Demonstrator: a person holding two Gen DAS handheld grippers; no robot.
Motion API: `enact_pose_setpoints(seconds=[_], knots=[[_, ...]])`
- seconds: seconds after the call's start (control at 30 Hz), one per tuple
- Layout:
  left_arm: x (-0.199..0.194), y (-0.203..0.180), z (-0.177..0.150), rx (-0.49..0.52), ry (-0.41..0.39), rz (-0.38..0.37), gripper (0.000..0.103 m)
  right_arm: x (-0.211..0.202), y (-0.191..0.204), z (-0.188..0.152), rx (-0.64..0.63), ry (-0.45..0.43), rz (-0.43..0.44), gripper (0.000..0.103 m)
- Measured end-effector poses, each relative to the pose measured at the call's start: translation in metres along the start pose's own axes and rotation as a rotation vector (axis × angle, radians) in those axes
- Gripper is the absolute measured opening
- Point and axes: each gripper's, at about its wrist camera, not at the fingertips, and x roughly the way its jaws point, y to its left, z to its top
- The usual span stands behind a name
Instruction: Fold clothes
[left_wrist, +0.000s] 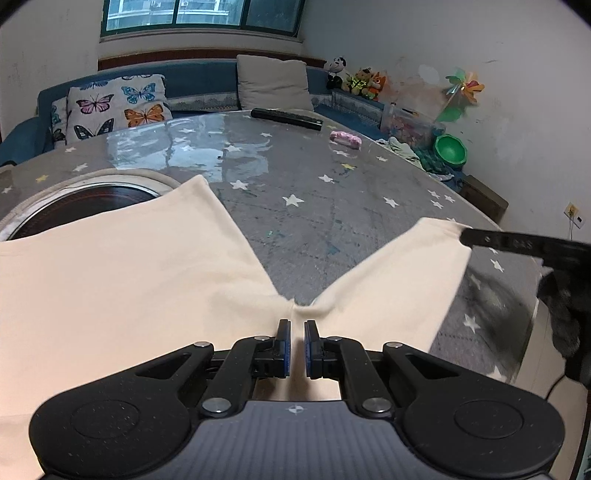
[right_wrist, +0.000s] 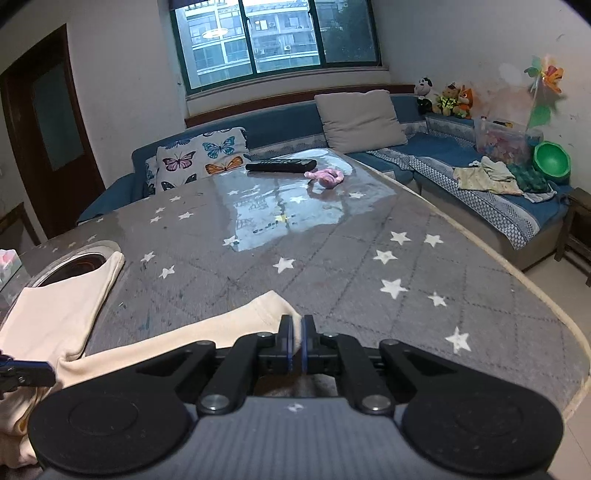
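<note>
Left claw (left_wrist: 297, 326) low over a cream cotton garment (left_wrist: 122, 273), blue-padded fingers (left_wrist: 283, 347) a narrow gap apart, cloth running under and between them; whether the pads actually bite the fabric cannot be told. Right claw (right_wrist: 296, 325) pinched almost together on the hemmed corner of the same cream garment (right_wrist: 236, 325), a sliver of fabric visible between the pads. Garment spread across the near part of a grey star-printed tabletop (left_wrist: 332, 206), forking into two lobes, its near edge hidden beneath both claw bodies. Left lobe overlapping a round metal-rimmed dark recess (left_wrist: 92, 199) set in the tabletop, so only part of the ring visible. Far off: black remote control (right_wrist: 280, 165), small pink toy (right_wrist: 327, 177), its shape hard to make out.
</note>
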Motion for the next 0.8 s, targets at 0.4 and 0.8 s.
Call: enact_pose_setpoints(seconds=[0.4, 0.8], knots=[[0.013, -0.002, 0.004, -0.014, 0.007, 0.010, 0.008, 0.002, -0.005, -0.008, 0.034, 0.032, 0.044, 0.025], [0.013, -0.005, 0.004, 0.002, 0.005, 0.013, 0.008, 0.003, -0.004, -0.015, 0.018, -0.006, 0.002, 0.016]])
